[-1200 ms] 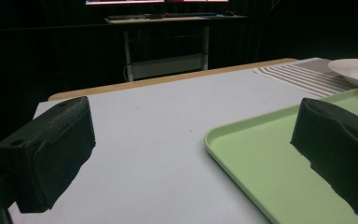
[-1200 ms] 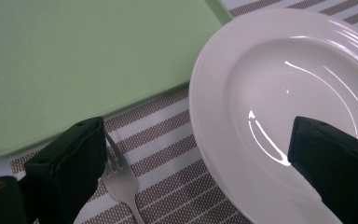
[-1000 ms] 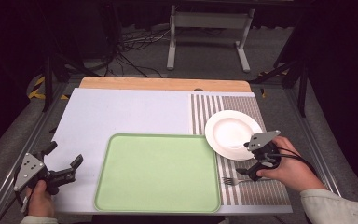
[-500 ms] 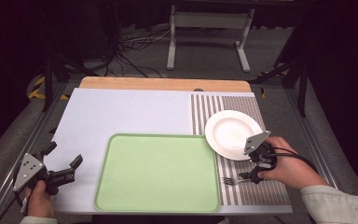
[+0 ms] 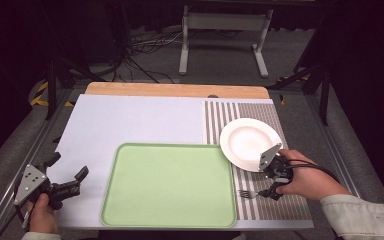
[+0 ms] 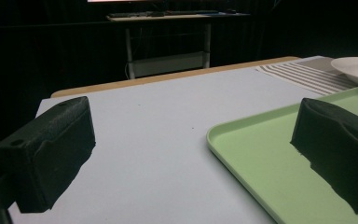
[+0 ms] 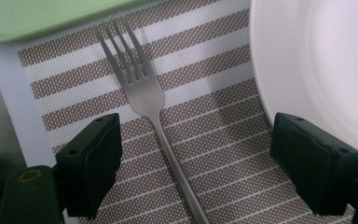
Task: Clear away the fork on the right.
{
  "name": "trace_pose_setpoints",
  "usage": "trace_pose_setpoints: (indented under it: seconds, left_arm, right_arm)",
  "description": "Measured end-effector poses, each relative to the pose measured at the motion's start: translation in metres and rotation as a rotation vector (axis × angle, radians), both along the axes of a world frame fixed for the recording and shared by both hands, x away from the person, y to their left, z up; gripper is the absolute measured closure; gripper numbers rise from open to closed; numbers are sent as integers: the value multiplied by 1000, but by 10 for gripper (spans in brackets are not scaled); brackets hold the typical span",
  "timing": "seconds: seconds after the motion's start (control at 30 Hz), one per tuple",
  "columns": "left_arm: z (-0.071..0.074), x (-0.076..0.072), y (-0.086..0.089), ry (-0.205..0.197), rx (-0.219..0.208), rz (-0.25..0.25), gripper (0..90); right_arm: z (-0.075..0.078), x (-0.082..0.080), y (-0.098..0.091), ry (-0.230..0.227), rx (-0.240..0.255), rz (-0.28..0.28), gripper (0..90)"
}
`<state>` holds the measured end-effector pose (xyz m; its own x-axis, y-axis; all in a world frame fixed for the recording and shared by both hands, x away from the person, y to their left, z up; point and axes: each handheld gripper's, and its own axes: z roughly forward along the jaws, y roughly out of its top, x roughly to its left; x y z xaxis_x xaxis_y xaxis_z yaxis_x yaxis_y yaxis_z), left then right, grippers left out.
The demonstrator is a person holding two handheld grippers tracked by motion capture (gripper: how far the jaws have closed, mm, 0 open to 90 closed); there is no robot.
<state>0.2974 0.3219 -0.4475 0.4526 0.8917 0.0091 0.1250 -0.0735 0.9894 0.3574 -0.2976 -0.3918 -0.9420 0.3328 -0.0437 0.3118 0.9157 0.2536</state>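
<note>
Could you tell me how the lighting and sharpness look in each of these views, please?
High view: table evenly lit, surroundings near black. Left gripper view: background dark, near jaws soft. Right gripper view: fork sharp, a small glare spot on the plate.

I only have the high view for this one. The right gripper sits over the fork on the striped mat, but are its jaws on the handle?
Observer: No. In the right gripper view the fork lies between the jaws with mat showing on both sides; they have just been closing.
Operator: Which way do the tines point?
Observer: Toward the green tray, stopping just short of its edge.
Operator: And the left gripper?
Observer: Open and holding nothing; one jaw hangs over the tray's corner, the other over bare table.
</note>
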Motion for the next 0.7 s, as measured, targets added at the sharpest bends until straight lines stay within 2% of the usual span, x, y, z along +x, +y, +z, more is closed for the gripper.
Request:
trace_pose_setpoints:
  seconds: [0.13,0.27,0.3,0.33,0.37,0.53,0.7]
  left_arm:
    - [1,-1,0,-1,2,0,3]
    - [1,-1,0,0,-1,3,3]
    - [1,-1,0,0,-1,3,3]
    - [0,-1,0,-1,-2,4,3]
    - [0,-1,0,-2,1,3,3]
    - [0,-1,0,-2,1,5,3]
    - [1,-1,0,-2,2,5,3]
  right_arm:
    - [-6,0,2,35,-31,14,183]
    - [-10,0,3,39,-55,27,194]
    - [-13,-1,3,51,-67,42,241]
    - [-14,-1,3,57,-78,36,264]
    - [-14,-1,2,70,-91,54,279]
    - [-18,-1,2,75,-147,108,377]
    - [-19,-2,6,92,-221,203,554]
